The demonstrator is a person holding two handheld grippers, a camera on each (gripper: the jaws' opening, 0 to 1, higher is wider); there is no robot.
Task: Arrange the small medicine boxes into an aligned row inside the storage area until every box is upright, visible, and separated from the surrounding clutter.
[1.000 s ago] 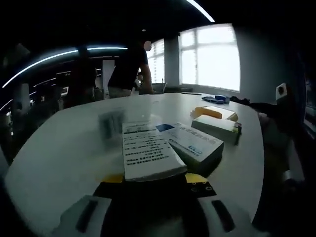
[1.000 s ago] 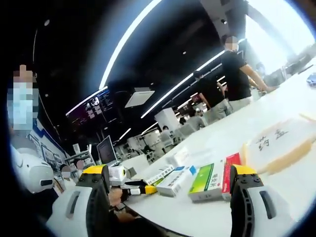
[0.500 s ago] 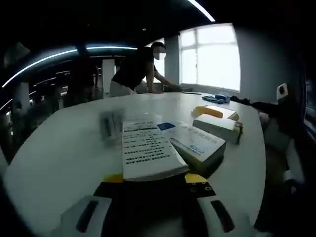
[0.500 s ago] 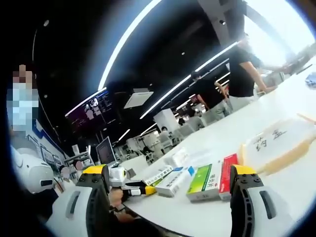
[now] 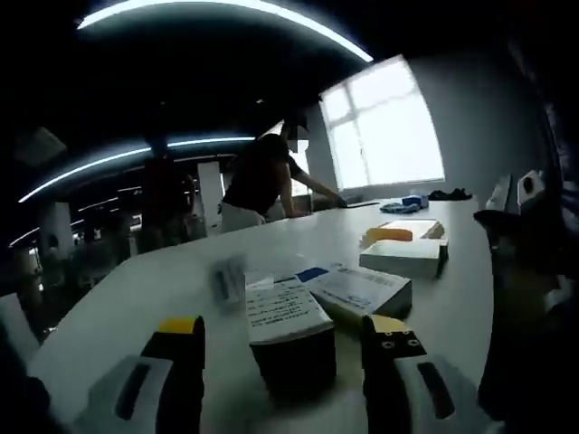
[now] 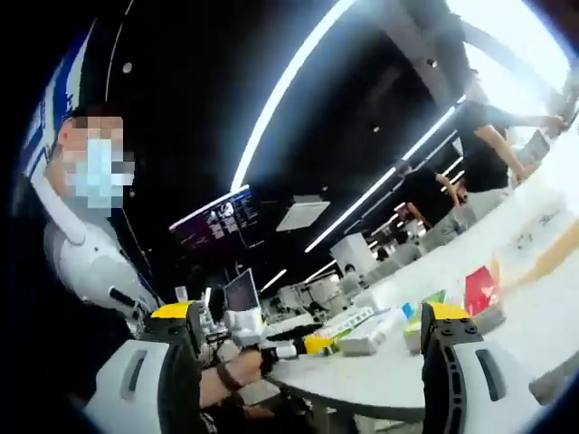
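- Boxes of medicine on a white bench point(image 5: 136, 289), seen in the left gripper view.
- Left claw point(image 5: 282, 348) spread wide, jaws apart on both sides of a white box with black print point(image 5: 285, 312), not touching it that can be seen.
- Just beside that box, to the right, a white and blue box point(image 5: 360, 287) lying flat.
- Farther back, a flat white box point(image 5: 403, 256), with a tray with a yellow edge point(image 5: 398, 232) behind it.
- Small see-through thing point(image 5: 226, 276) to the left of the boxes, too blurry to tell what.
- Person in a dark top point(image 5: 262, 176) leaning on the far side of the bench, near a bright window point(image 5: 384, 127).
- Right claw point(image 6: 312, 357) spread wide too, pinching nothing, up off the bench and well away from the boxes.
- Between its jaws, far off, the other claw's yellow tip point(image 6: 318, 344) by a white box point(image 6: 366, 339), then a green box point(image 6: 418, 316) and a red box point(image 6: 479, 289) along the bench edge.
- Hand point(image 6: 240, 371) low down, holding the other claw.
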